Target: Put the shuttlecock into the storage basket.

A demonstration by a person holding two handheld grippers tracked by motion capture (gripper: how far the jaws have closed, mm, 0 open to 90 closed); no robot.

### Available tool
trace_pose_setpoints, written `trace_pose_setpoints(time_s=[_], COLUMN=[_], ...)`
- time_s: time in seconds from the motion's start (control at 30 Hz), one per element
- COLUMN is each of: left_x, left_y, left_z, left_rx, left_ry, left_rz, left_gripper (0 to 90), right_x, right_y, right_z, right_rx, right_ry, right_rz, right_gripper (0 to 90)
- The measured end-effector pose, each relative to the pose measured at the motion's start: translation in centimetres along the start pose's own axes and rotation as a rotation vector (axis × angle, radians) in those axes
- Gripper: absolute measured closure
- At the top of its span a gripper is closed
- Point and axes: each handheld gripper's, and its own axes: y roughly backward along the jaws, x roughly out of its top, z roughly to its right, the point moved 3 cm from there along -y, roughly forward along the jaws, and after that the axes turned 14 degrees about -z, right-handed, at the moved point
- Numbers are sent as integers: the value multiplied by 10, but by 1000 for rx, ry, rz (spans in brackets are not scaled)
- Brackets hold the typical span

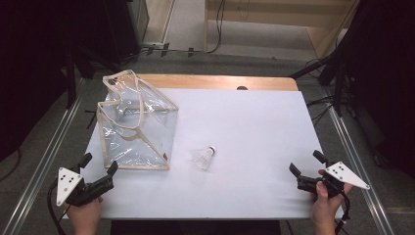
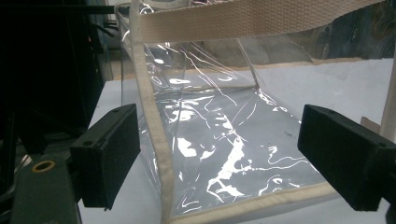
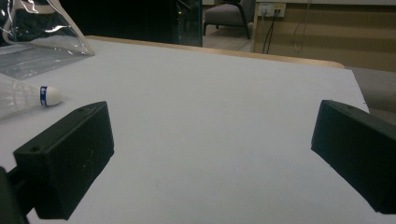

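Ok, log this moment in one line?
left tool: open, facing clear plastic tote bag | right tool: open, empty | white feather shuttlecock: lying beside bag

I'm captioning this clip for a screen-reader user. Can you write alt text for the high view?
A white shuttlecock lies on a white table beside a clear plastic bag with beige trim. A person's hands hold the left gripper and right gripper open at the near corners, touching nothing.

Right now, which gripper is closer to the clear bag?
The left gripper: its open jaws almost reach the clear bag. The right gripper is far across the table.
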Motion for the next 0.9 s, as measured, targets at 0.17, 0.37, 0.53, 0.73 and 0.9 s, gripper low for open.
trace_pose_setpoints(time_s=[0.17, 0.37, 0.53, 0.73, 0.9], left_x=[0, 0, 0, 0, 0], left_y=[0, 0, 0, -1, -1], left_z=[1, 0, 1, 2, 2], left_rx=[3, 2, 2, 9, 7], left_ry=[-5, -1, -10, -14, -15], left_rz=[-2, 0, -1, -1, -3], left_gripper=[137, 137, 137, 137, 137], right_x=[3, 7, 14, 19, 25], right_y=[5, 4, 2, -6, -13], right_z=[-3, -10, -24, -36, -52], right_rx=[33, 67, 99, 151, 264], right_ry=[15, 25, 52, 72, 120], right_rz=[-9, -14, -14, -53, -96], right_gripper=[36, 43, 115, 230, 376])
